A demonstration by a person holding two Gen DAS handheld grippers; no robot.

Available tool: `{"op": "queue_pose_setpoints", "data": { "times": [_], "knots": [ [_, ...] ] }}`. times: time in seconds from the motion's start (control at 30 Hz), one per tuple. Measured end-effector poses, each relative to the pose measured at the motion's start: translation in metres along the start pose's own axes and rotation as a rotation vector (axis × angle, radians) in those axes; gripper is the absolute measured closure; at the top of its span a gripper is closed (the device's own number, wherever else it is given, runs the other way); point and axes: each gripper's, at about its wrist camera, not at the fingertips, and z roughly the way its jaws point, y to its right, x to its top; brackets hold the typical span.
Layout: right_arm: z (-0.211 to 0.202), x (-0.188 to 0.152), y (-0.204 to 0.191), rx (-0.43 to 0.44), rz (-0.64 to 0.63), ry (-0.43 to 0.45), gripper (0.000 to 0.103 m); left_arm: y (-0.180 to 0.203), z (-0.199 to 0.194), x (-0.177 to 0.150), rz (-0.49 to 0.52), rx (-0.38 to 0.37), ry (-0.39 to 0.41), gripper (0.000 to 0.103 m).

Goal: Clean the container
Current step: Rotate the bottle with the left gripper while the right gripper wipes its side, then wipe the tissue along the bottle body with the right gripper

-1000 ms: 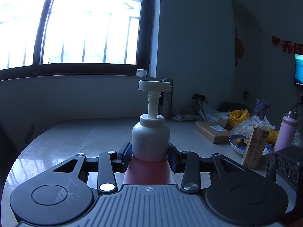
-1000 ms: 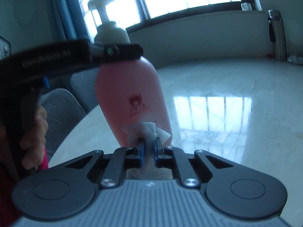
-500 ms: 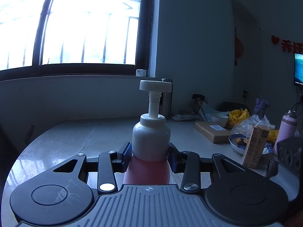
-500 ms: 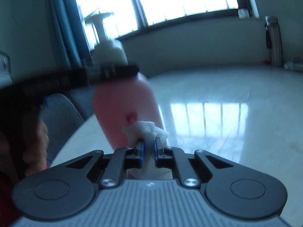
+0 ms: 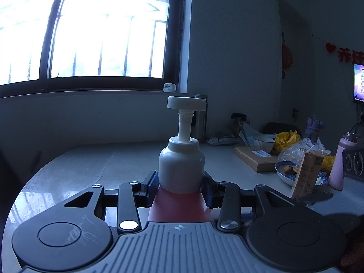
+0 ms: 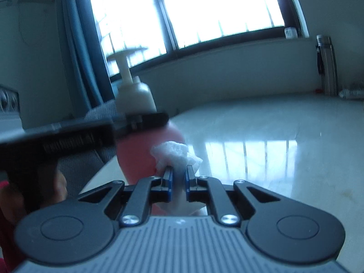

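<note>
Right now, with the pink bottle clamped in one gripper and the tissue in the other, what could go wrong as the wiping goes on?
1. The left gripper clamps the bottle only at its shoulder, so a sideways push from the tissue might twist or tip it.
2. The pump is raised; a bump could squirt soap.
3. The right gripper pinches only a small wad, so its hard fingers could scrape the bottle.
</note>
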Motion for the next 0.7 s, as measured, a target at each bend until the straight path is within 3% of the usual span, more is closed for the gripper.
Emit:
{"op": "queue_pose_setpoints", "data": {
  "times": [0.43, 0.7],
  "knots": [
    [0.024, -0.023, 0.000, -0.004, 0.009, -0.160, 0.094, 0.002, 0.002, 0.000, 0.003, -0.003, 0.000, 0.060],
    [-0.001, 0.008, -0.006, -0.012, -0.012, -0.019, 0.094, 0.003, 0.001, -0.001, 0.007, -0.003, 0.001, 0.060]
  ]
}}
